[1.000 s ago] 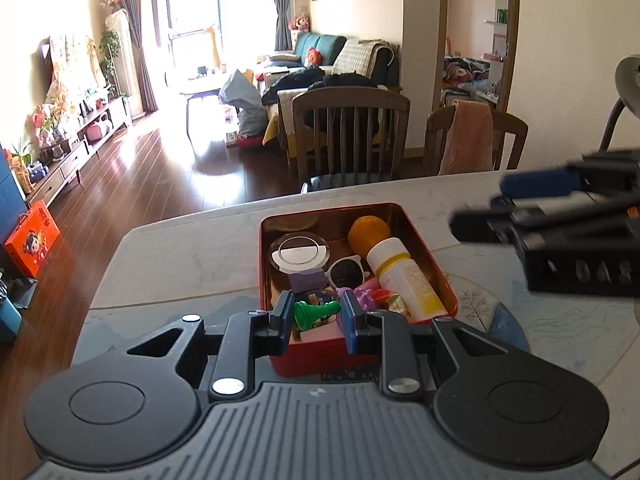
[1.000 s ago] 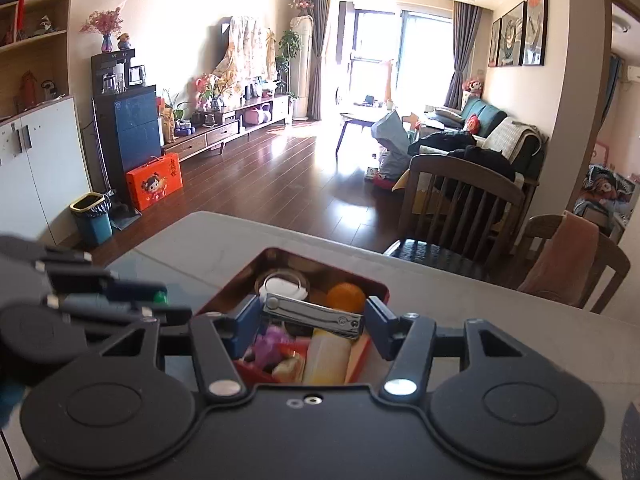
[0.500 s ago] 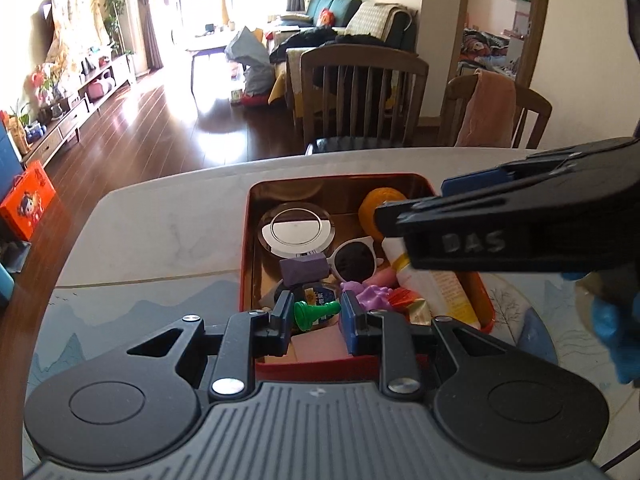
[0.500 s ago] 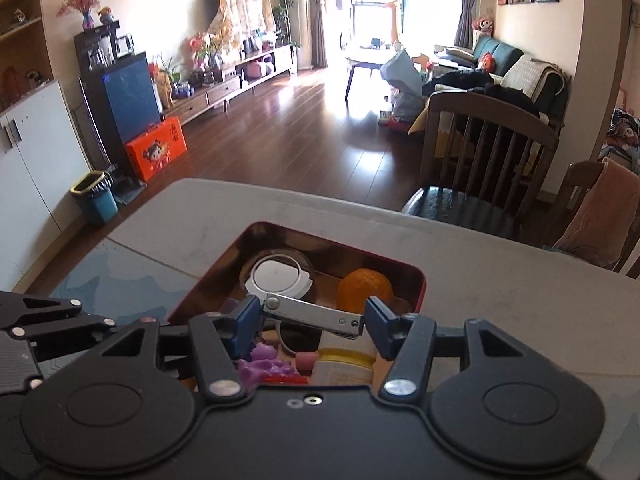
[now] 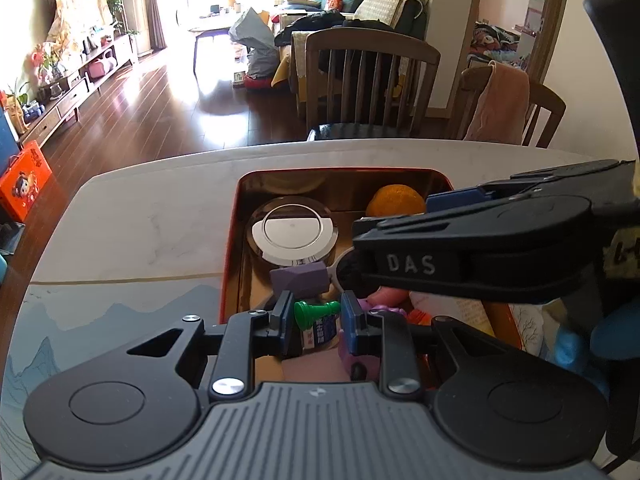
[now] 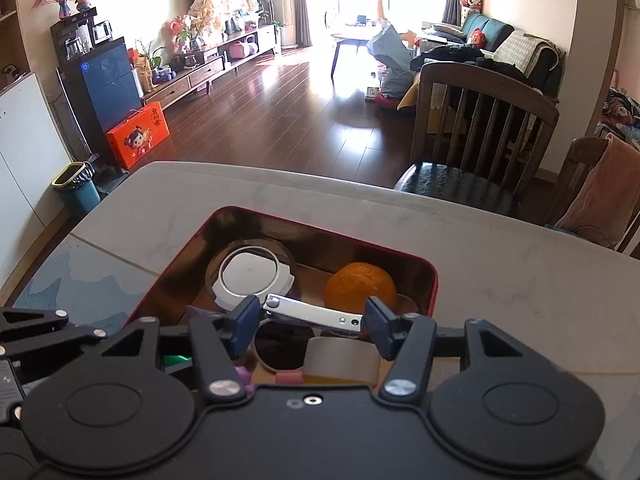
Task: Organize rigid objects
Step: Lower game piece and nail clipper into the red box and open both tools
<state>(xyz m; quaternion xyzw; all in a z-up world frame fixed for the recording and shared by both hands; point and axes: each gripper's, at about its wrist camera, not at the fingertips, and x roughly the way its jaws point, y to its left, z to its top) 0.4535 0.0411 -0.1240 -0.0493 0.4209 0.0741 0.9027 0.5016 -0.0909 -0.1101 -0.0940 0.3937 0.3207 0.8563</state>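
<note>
A red tin [image 5: 229,240] [image 6: 430,276] sits on the marble table, holding a round white lid [image 5: 295,232] [image 6: 250,270], an orange [image 5: 394,199] [image 6: 360,284], a purple block [image 5: 304,278], sunglasses and other small items. My left gripper [image 5: 317,314] is shut on a green chess pawn [image 5: 316,311] just above the tin's near end. My right gripper [image 6: 310,320] is shut on a silver folding tool [image 6: 312,314], held crosswise over the tin's middle. In the left wrist view the right gripper's body [image 5: 480,248] covers the tin's right side.
Two wooden chairs [image 5: 370,80] [image 6: 480,136] stand behind the table's far edge, one draped with a pink towel [image 5: 500,104]. Bare marble [image 5: 140,224] lies left of the tin, and a printed mat [image 5: 100,320] covers the near left. Wooden floor beyond.
Both grippers have sunk and moved forward over the tin, each keeping its object. The right gripper has slid leftward across the left wrist view and now covers the tin's right part.
</note>
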